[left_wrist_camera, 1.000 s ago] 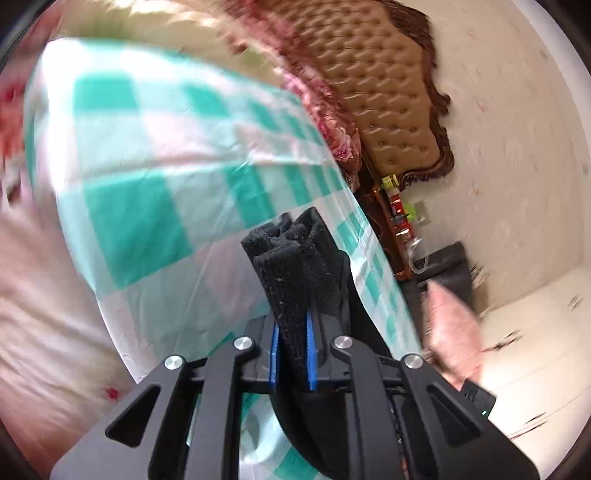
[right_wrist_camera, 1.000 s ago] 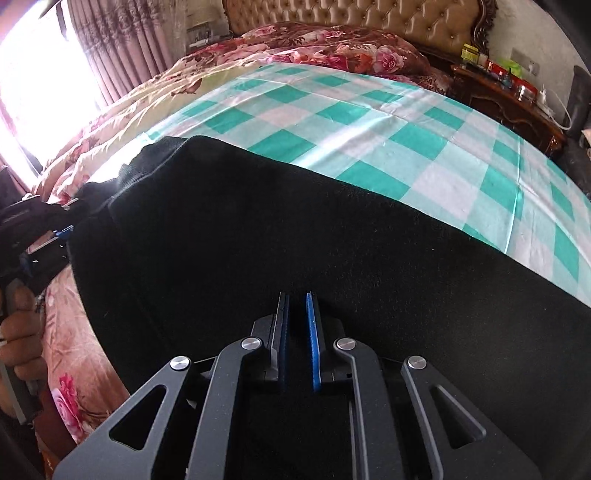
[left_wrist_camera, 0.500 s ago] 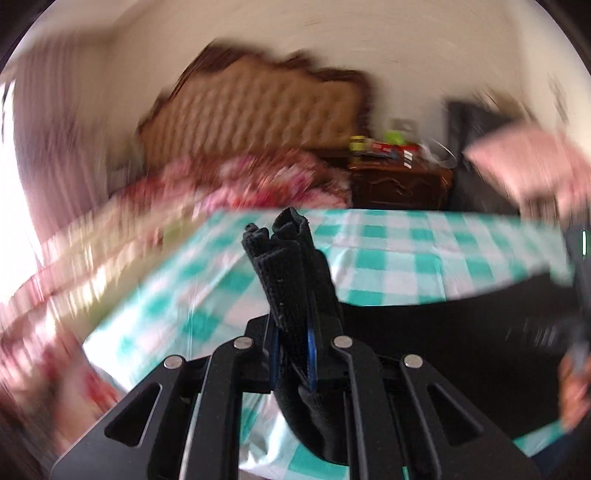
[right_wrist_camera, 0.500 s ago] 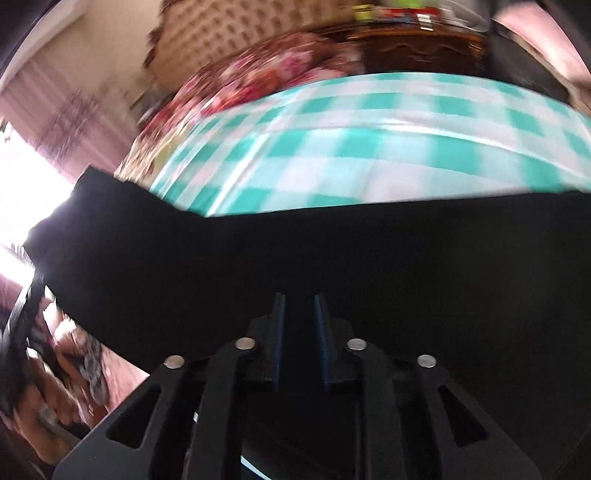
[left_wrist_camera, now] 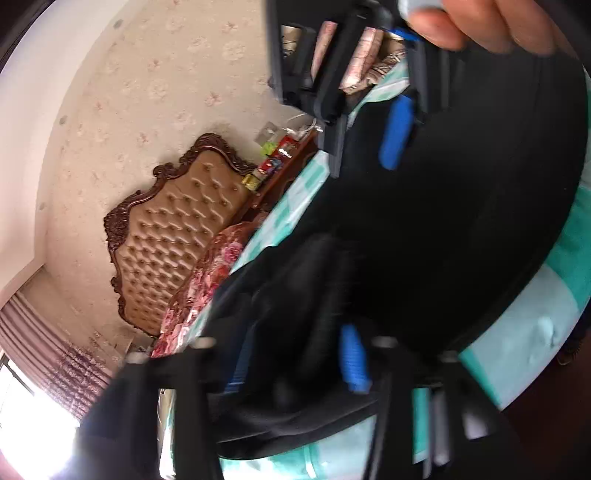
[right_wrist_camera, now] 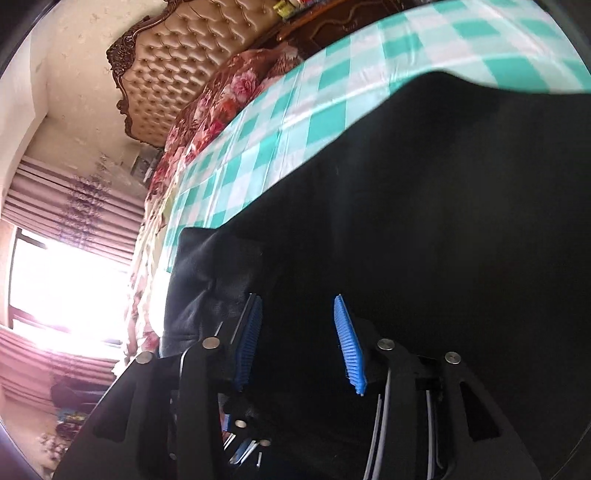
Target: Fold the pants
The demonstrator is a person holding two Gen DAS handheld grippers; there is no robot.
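Pants (left_wrist_camera: 461, 229), black and heavy-looking, lie spread over the green-checked sheet (left_wrist_camera: 524, 332) of the bed, and both grippers are letting go of them. A second ago the left gripper (left_wrist_camera: 295, 354) was pinched tight on a bunched edge of the cloth; now its jaws are opening, with a loose fold of the fabric between them and no longer squeezed. Its view is blurred, so I cannot tell whether the cloth rubs one pad. Beyond the left jaws, across the black cloth, the right gripper comes into that view, a hand (left_wrist_camera: 487, 22) on it at the top edge.

The right gripper (right_wrist_camera: 295, 332) was likewise closed on the cloth a second ago; its jaws are opening too, the blue pads (right_wrist_camera: 347, 343) apart, with dark fabric beneath and between them but not pressed. A folded corner (right_wrist_camera: 214, 280) lies just left of these jaws.

Judging by this, one fold has been carried over and laid down; the next job is probably a fresh grasp for another fold.
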